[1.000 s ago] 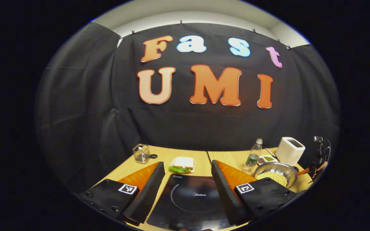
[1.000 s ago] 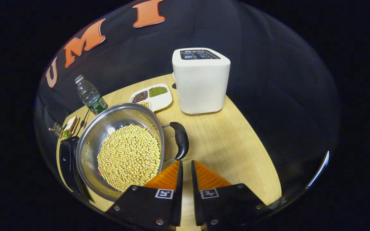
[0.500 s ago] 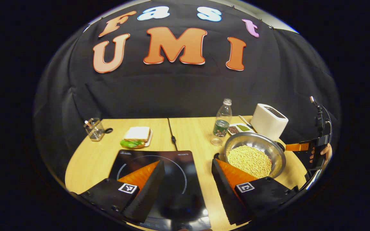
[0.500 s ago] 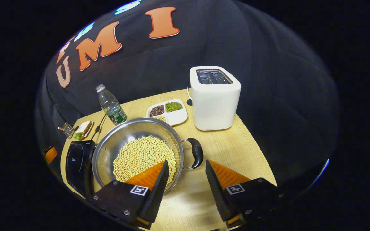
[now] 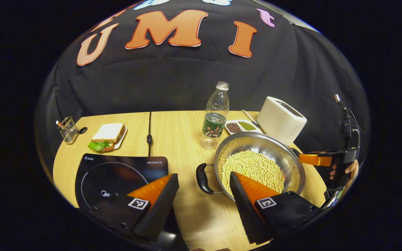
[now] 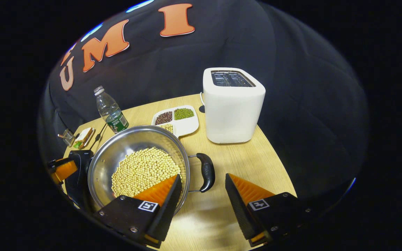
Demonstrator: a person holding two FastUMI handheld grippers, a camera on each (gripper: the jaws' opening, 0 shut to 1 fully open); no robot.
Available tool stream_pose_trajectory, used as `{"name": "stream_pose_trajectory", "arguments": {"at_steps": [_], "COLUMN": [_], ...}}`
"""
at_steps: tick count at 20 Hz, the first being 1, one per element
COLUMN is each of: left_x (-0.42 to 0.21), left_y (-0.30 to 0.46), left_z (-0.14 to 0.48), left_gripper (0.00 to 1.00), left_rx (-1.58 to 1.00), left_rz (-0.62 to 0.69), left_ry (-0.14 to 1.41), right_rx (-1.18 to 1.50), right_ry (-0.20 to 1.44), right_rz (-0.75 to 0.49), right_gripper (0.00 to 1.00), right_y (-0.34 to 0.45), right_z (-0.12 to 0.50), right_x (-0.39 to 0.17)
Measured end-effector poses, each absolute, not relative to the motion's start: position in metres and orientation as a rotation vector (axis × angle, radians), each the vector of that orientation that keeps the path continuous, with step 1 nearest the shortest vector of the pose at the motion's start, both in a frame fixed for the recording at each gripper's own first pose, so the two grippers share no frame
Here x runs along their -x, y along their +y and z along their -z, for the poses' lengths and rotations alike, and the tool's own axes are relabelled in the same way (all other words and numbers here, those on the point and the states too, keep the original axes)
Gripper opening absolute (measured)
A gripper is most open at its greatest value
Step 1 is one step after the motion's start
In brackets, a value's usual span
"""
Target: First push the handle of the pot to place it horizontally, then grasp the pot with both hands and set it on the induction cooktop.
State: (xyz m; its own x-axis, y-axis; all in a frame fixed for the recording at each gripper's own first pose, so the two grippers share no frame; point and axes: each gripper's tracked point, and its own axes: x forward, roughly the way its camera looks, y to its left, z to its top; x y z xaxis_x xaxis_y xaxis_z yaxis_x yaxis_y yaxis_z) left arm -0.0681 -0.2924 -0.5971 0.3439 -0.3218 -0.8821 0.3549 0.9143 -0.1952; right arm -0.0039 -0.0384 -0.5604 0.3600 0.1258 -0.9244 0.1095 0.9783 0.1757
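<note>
Steel pot (image 6: 138,164) sits between both wide-open, empty claws; left gripper view adds the cooktop (image 5: 117,172).

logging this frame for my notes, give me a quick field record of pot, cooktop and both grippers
pot: steel, holds soybeans, on table, right of cooktop
pot handles: left one and right one both free
induction cooktop: bare, nothing on it
left gripper: open, lined up with left handle
right gripper: open, lined up with right handle
nearby: toaster, water bottle
</note>
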Motion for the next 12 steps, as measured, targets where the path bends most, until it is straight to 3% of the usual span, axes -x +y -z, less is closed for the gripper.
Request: {"name": "stream_pose_trajectory", "arguments": {"at_steps": [12], "left_x": [0.068], "left_y": [-0.31], "left_z": [0.677], "left_gripper": [0.96], "left_rx": [-0.091], "left_rz": [0.375], "left_ry": [1.175], "right_rx": [-0.152], "right_ry": [1.263], "right_rz": [-0.018], "right_gripper": [0.81], "right_y": [-0.023], "right_z": [0.603], "right_x": [0.004]}}
